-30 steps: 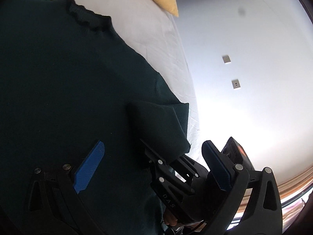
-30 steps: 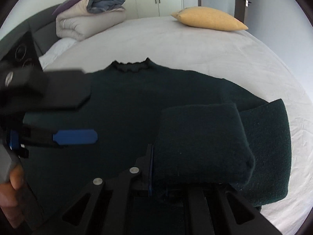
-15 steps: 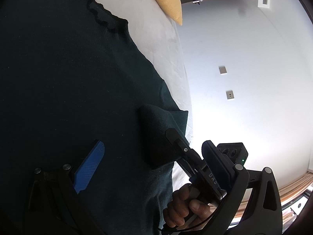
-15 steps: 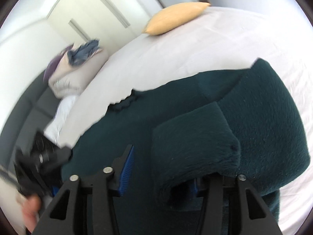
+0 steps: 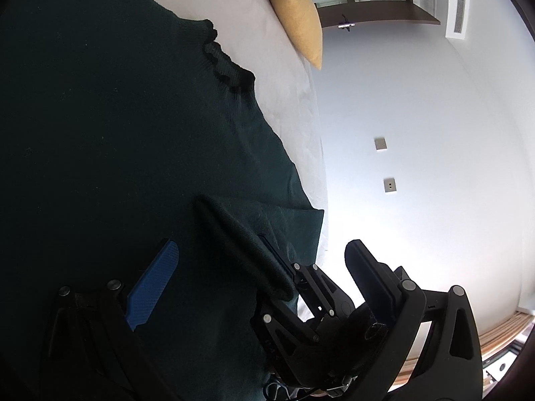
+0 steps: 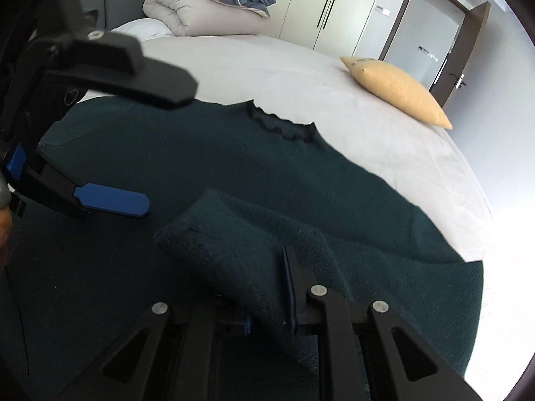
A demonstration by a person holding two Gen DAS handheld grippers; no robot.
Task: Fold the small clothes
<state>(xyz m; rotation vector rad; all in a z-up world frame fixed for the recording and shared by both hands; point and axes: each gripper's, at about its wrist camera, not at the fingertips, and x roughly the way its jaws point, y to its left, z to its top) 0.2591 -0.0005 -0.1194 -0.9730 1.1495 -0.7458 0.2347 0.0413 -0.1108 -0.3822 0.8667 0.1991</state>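
A dark green sweater [image 6: 234, 160] lies flat on the white bed, its ruffled collar [image 6: 281, 125] pointing away. It fills the left of the left wrist view [image 5: 100, 133]. My right gripper [image 6: 267, 287] is shut on the sweater's sleeve cuff [image 6: 227, 250] and holds it folded over the body; it also shows in the left wrist view [image 5: 291, 287]. My left gripper [image 5: 264, 274] is open and empty just above the sweater, left of the right one, its blue pad [image 6: 112, 199] visible.
A yellow pillow [image 6: 394, 90] lies at the bed's far right. A folded duvet pile [image 6: 207, 6] sits at the bed's head. The white bed sheet [image 6: 267, 73] surrounds the sweater. A wall with sockets [image 5: 389, 185] stands past the bed's right edge.
My right gripper has carried the sleeve cuff leftward over the sweater's body and rolled level. The left gripper stays open above the sweater, shifting slightly.
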